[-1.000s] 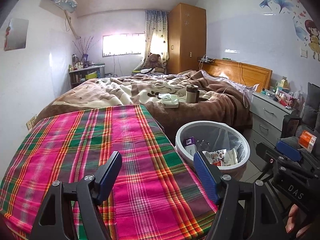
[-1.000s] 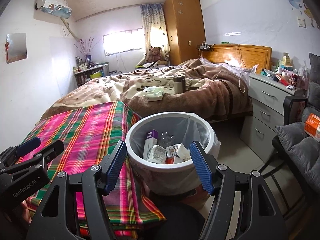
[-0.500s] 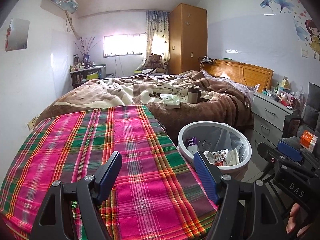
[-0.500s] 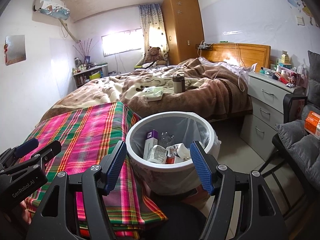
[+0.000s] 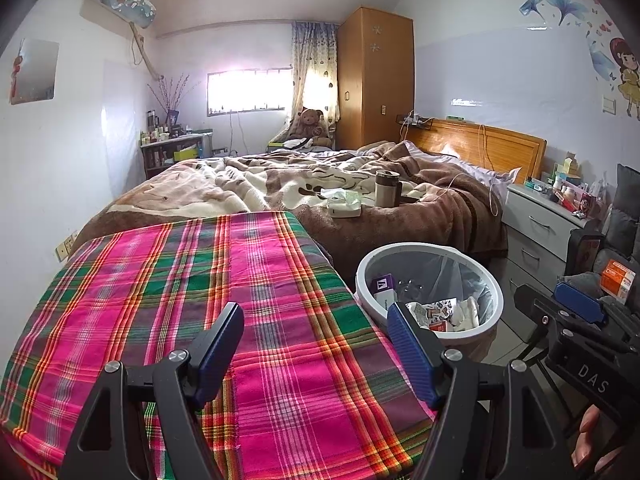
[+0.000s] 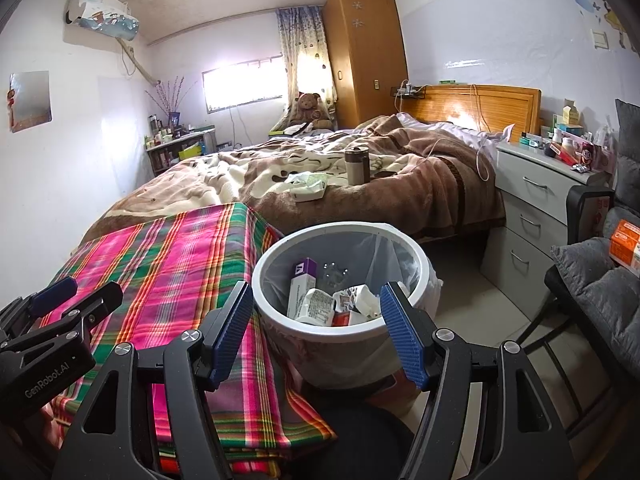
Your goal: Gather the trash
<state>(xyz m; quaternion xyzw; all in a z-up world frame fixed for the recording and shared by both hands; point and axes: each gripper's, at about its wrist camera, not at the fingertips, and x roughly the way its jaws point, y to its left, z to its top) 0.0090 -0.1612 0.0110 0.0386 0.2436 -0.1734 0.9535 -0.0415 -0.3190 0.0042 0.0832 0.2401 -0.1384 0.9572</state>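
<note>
Nothing had shifted over the last second; the left gripper point(image 5: 316, 344) and right gripper point(image 6: 316, 332) hung wide and empty, the plaid-clothed desk point(image 5: 160, 280) bare, trash lying in the white round bin point(image 6: 416, 248) beside its right edge; collection looked finished.

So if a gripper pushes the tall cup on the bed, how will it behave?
The cup will probably tip easily: it is tall, narrow and stands on a soft, rumpled blanket. Once down it may roll. It looks stiff, likely metal, so possibly slippery.
</note>
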